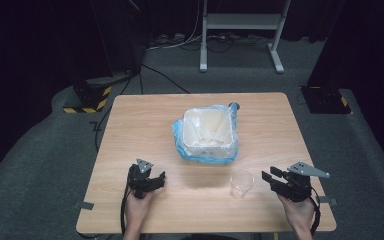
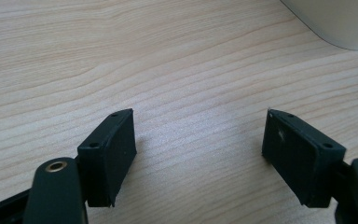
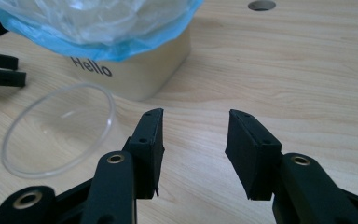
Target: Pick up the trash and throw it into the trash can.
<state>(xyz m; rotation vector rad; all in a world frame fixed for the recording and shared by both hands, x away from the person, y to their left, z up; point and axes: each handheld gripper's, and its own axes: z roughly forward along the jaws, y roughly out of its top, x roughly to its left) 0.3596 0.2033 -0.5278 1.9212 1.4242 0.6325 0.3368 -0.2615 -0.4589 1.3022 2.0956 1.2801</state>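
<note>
Both tools sat at table's [image 1: 130,125] near edge: left tool [image 1: 152,181] wide, nothing between; right tool [image 1: 269,177] parted, nothing between. Clear cup [image 1: 242,184] just left of it, empty. Box [image 1: 209,132], blue-bag-lined, stood mid-table.

Overhead light falls bright on the pale wooden bench [image 1: 130,130]; the surroundings stay dark. Soft shadows; both gripper views blur slightly up close.

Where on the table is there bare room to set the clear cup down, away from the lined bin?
Bare wood lies left of the cream square bin with the blue plastic liner, up to the wooden table's left edge, and between the left gripper and the clear plastic cup. It is tighter between the cup and the right gripper.
</note>
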